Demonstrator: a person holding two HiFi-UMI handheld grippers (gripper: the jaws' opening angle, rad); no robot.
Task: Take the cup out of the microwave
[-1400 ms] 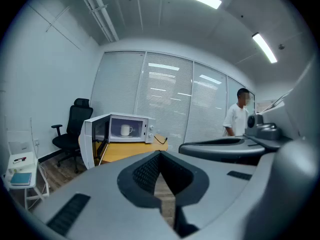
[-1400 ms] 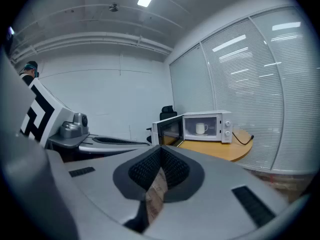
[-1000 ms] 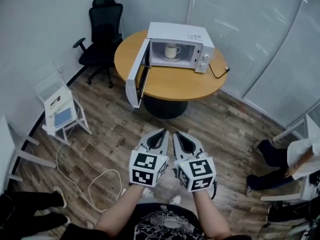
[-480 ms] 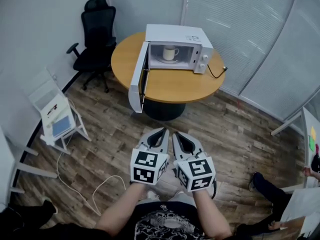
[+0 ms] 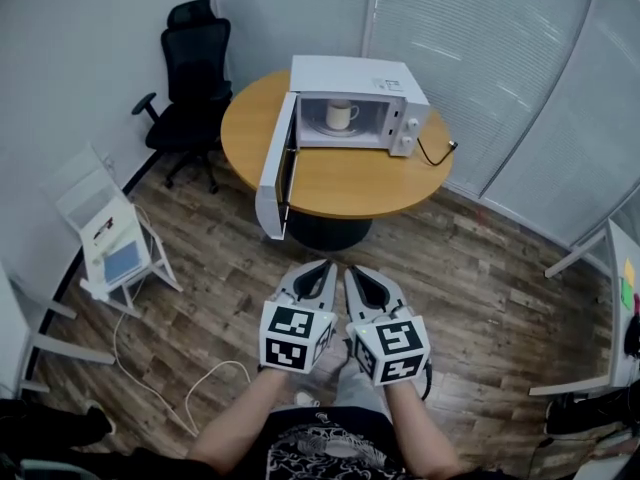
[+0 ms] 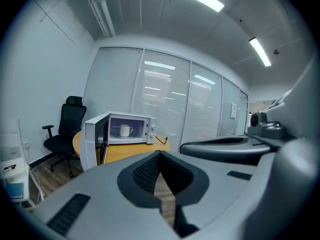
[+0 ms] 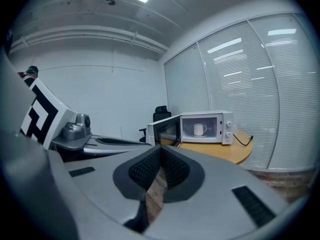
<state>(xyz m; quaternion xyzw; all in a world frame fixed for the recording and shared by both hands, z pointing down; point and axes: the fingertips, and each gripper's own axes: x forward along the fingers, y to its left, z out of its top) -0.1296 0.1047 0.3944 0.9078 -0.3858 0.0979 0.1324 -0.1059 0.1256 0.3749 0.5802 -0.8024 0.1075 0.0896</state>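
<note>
Currently, table (image 5: pixel 345 183): a round wooden top is standing well ahead of the person, across bare plank floor.
Microwave (image 5: pixel 355 73): it is sitting at the table's far edge, with its open front facing the person.
Door (image 5: pixel 272 180): it is hanging wide open on the left and reaching out past the table's near-left edge, so the way in is looking clear.
Left gripper (image 5: pixel 325 266): it is being held low in front of the body, with its jaws clenched together on nothing.
Right gripper (image 5: pixel 358 270): it is riding just beside the left one, likewise pressed closed and empty, well apart from the table.
Cup (image 5: pixel 340 115): the white mug is standing upright inside the microwave on the pale turntable plate, its handle pointing right toward the control panel.
Handling: it is probably ceramic, so stiff, fairly light, slick with glaze and breakable if knocked against the cavity frame. Whether it is holding liquid is not showing.
Where to grip: pinching the wall at the rim, or closing on the handle, is looking soundest, then drawing it out level.
</note>
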